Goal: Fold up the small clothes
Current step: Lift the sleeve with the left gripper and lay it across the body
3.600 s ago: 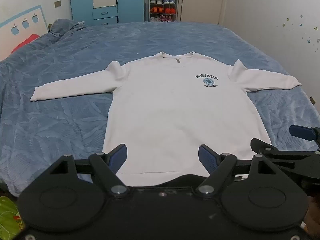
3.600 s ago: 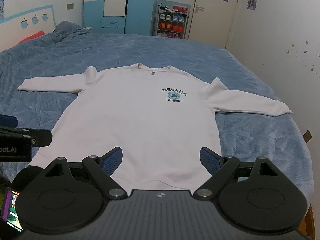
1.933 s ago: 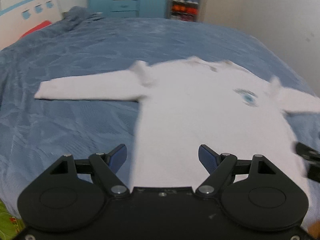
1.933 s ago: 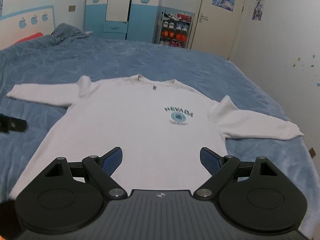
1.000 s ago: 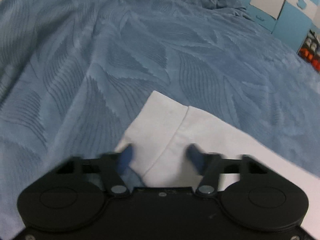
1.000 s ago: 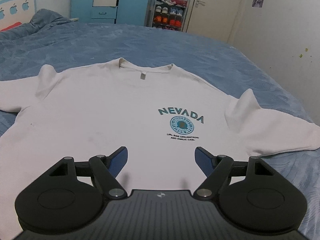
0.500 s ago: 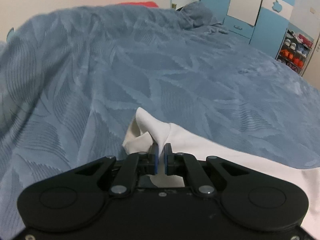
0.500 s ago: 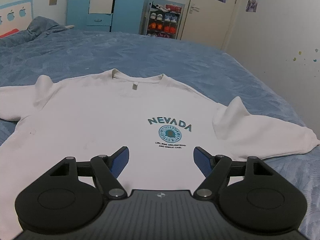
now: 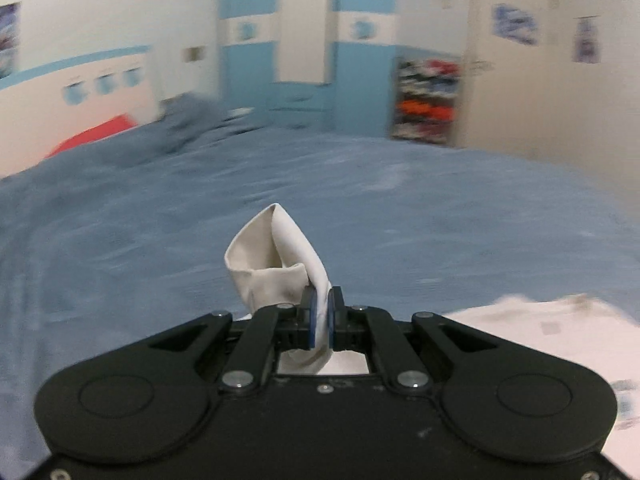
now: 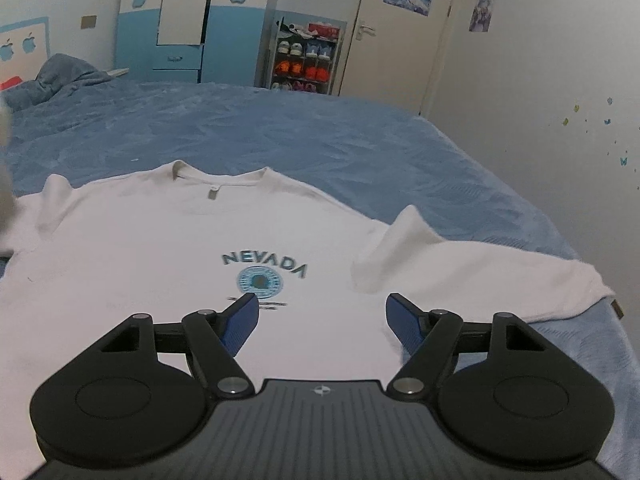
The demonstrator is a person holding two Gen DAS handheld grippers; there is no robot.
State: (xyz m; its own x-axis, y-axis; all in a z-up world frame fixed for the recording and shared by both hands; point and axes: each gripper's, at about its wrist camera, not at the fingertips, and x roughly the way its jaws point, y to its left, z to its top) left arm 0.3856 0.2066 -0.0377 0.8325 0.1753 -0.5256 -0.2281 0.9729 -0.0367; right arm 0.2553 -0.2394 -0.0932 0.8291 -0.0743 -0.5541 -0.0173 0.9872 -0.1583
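Left wrist view: left gripper [image 9: 320, 318] has its blue pads pressed together on the cuff end of the white sleeve [image 9: 276, 258]. The cuff stands up above the fingers as a loose curl, lifted off the blue bedspread [image 9: 400, 216]. The sweatshirt [image 9: 548, 344] body shows at 4 o'clock, flat on the bed, blurred; its print is not readable here. Background is motion-blurred: blue-and-white wardrobe [image 9: 304, 52] at 12 o'clock, shoe rack [image 9: 426, 102] at 1 o'clock, a red patch at 10 o'clock by the wall.

Right wrist view: right gripper [image 10: 322, 320] is wide open and holds nothing, with its blue pads apart over the lower chest of the sweatshirt [image 10: 160, 256]. The sweatshirt lies flat, front up, on the bedspread [image 10: 280, 128], with its neckline at 11 o'clock. The chest print reads "NEVADA" [image 10: 265, 266] in dark teal above a round blue emblem; the small lines under it are too fine to read. A small grey tag sits just below the collar, text illegible. One sleeve [image 10: 480, 276] stretches out to 3 o'clock, flat, with a raised fold at the shoulder. The wardrobe [image 10: 192, 20] at 11 o'clock carries apple-shaped decals, and more apple shapes are on the wall at 10 o'clock. Shoe rack [image 10: 306, 60] at 12 o'clock, door with posters at 1 o'clock.
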